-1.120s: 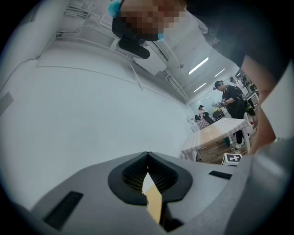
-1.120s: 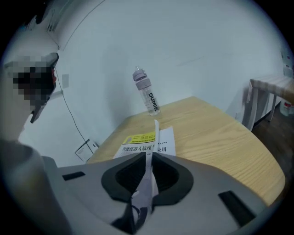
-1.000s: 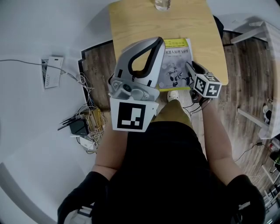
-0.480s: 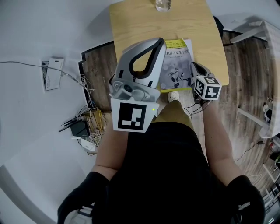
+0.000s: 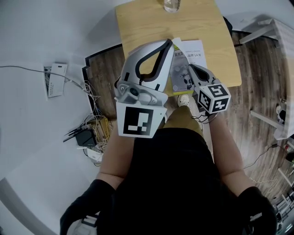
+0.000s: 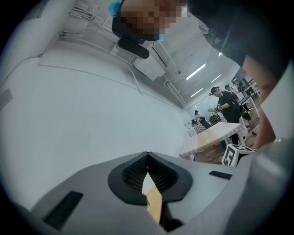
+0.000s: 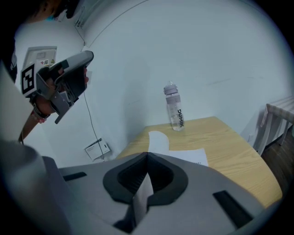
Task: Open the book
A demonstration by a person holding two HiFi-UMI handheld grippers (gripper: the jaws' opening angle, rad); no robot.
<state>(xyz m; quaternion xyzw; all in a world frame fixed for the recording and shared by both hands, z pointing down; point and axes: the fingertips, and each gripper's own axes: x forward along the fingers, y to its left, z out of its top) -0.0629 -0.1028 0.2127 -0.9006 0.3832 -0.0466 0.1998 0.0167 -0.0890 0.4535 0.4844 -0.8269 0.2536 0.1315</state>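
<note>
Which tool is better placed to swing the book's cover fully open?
Right. The right tool is shut on the raised printed cover of the white paperback book; the left tool hangs high, clear of the book.

Bottle (image 5: 171,4) cropped by top edge — book (image 5: 195,51) partly hidden.

Light wooden table (image 5: 206,27), clear water bottle (image 5: 171,4) upright at its far edge, tangled cables (image 5: 92,121) and black router (image 5: 82,135) at left, white rack (image 5: 268,28) at right

Black top (image 5: 170,183), tan trousers (image 5: 183,121), white shoe (image 5: 183,99); grey left gripper (image 5: 170,43) bears a black-and-white marker (image 5: 138,120).
</note>
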